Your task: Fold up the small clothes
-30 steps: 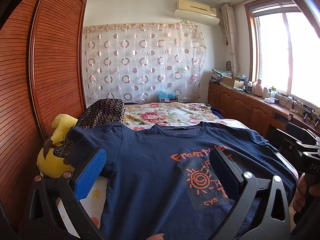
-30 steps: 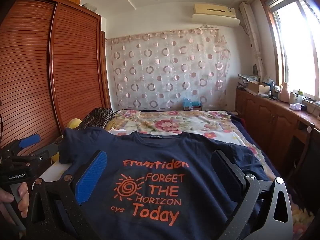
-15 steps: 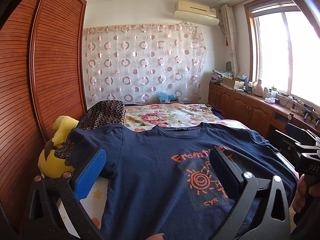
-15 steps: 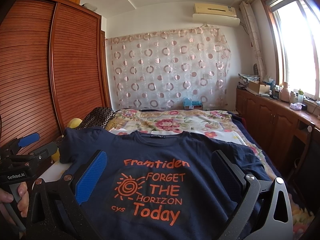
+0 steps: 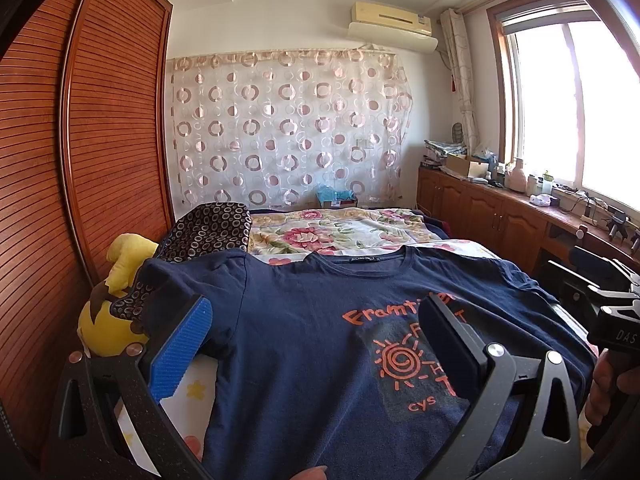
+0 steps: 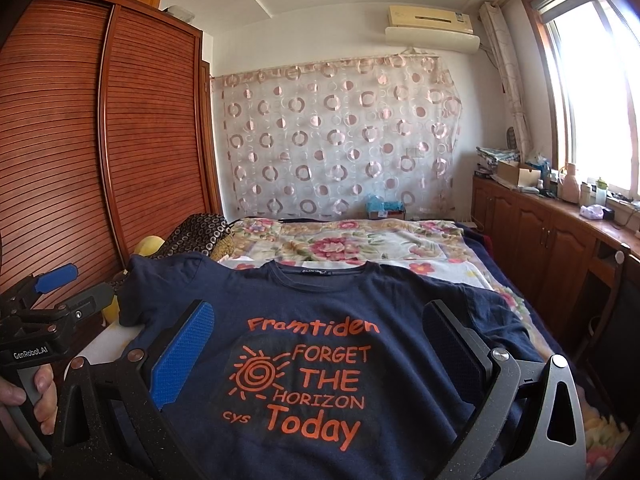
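Observation:
A navy T-shirt with orange print lies flat, front up, on the bed, collar at the far side; it also shows in the right wrist view. My left gripper is open and empty, held above the shirt's left half near the left sleeve. My right gripper is open and empty, held above the printed chest. The left gripper also shows at the left edge of the right wrist view, and the right gripper's body at the right edge of the left wrist view.
A yellow plush toy and a dark ring-patterned cushion lie left of the shirt by the wooden wardrobe. A floral bedspread covers the far bed. Wooden cabinets with clutter run along the right wall.

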`<action>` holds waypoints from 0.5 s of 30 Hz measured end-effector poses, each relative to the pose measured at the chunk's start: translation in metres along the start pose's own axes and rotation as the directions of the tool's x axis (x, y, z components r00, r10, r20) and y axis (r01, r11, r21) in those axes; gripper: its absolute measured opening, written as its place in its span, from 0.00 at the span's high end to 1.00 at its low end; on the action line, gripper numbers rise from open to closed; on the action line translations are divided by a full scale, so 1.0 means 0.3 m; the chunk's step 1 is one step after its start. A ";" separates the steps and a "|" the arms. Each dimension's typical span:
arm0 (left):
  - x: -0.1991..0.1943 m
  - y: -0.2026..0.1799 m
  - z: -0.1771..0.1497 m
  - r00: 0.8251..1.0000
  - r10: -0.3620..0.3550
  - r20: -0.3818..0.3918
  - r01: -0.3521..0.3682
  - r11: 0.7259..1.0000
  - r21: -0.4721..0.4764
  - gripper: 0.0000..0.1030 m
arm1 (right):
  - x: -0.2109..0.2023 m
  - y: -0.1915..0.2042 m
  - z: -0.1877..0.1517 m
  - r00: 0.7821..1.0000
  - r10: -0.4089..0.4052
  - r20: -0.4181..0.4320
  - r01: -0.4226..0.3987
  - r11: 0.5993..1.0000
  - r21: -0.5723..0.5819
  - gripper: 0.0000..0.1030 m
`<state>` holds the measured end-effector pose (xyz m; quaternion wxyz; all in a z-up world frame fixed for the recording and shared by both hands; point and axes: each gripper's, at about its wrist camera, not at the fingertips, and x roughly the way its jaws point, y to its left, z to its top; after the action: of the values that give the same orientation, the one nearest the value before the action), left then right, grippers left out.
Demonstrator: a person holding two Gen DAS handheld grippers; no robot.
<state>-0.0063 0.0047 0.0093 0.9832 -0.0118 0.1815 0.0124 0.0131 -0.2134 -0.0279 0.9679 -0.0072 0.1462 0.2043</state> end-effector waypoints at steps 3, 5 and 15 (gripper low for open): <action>-0.001 0.000 0.000 1.000 0.000 0.001 0.000 1.000 0.000 0.00 | 0.000 0.000 0.000 1.000 0.000 0.001 0.000 1.000 0.000 0.00; -0.003 0.000 0.006 1.000 0.001 0.002 -0.001 1.000 0.001 0.00 | 0.000 0.001 0.001 1.000 0.000 0.000 0.000 1.000 0.000 0.00; -0.006 0.001 0.010 1.000 0.000 0.004 0.000 1.000 0.003 0.00 | -0.004 0.001 0.004 1.000 -0.002 0.002 0.002 1.000 -0.001 0.00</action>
<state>-0.0068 0.0050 0.0128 0.9836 -0.0104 0.1797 0.0124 0.0123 -0.2135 -0.0265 0.9682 -0.0074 0.1450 0.2036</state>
